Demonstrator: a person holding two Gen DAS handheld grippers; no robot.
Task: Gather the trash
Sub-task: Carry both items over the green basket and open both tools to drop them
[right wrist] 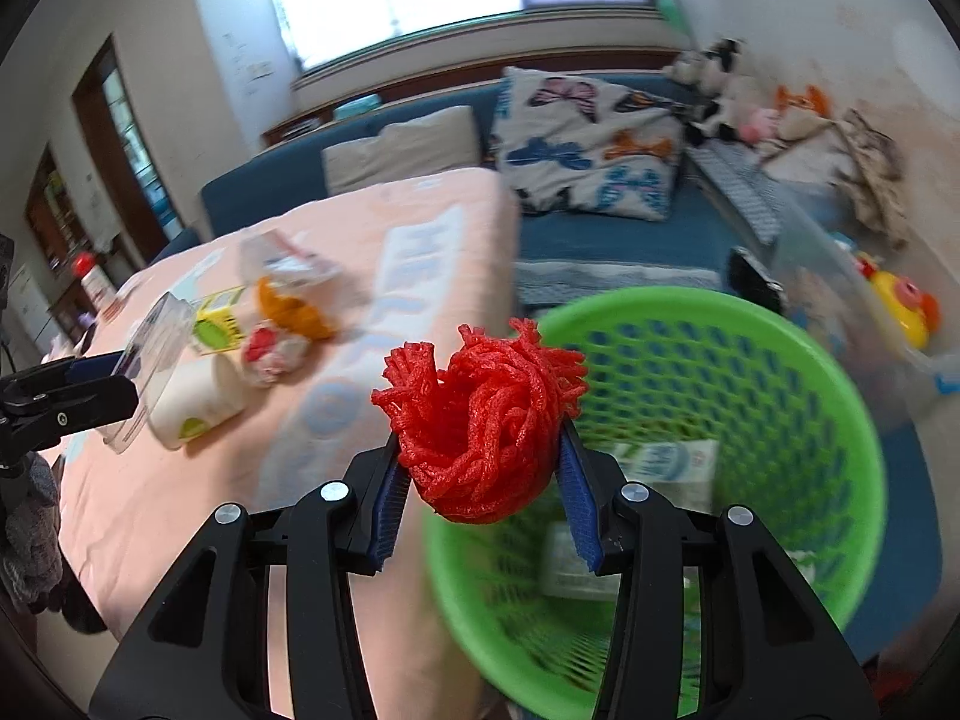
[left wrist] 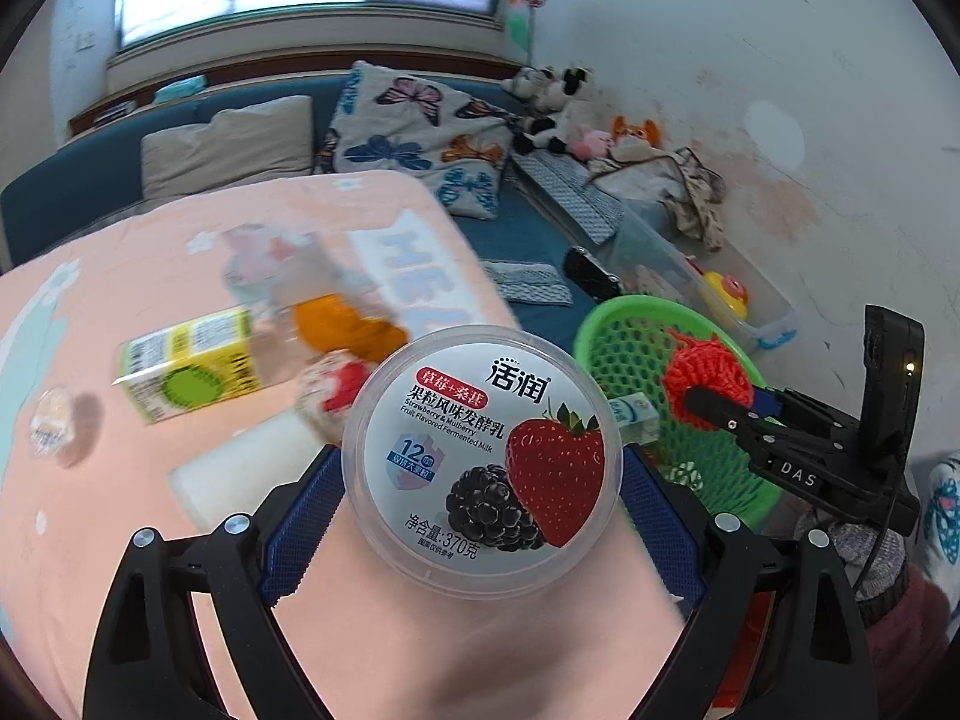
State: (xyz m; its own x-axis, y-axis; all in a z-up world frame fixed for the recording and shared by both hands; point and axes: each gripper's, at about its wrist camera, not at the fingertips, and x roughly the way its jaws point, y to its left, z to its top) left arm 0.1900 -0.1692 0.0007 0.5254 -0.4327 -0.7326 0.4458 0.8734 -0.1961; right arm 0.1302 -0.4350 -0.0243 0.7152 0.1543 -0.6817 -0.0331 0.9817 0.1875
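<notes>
My left gripper (left wrist: 480, 468) is shut on a round yogurt tub (left wrist: 486, 420) with a strawberry and mulberry lid, blue pads pressing its two sides above the pink tablecloth (left wrist: 150, 276). My right gripper (right wrist: 479, 439) is shut on a red foam fruit net (right wrist: 480, 402), held at the near rim of the green mesh basket (right wrist: 780, 348). In the left wrist view the right gripper (left wrist: 708, 402) and net (left wrist: 708, 372) hang over the basket (left wrist: 630, 330). The left gripper (right wrist: 114, 381) appears at the right wrist view's left edge, gripping the tub (right wrist: 147, 354).
On the cloth lie a yellow-green carton (left wrist: 192, 366), orange peel (left wrist: 342, 324), a red-white crumpled wrapper (left wrist: 336, 390), a white cup (left wrist: 252, 468), clear plastic (left wrist: 270, 264) and a small wrapper (left wrist: 54, 426). Cartons (right wrist: 666, 456) lie in the basket. A blue sofa (left wrist: 528, 228) stands behind.
</notes>
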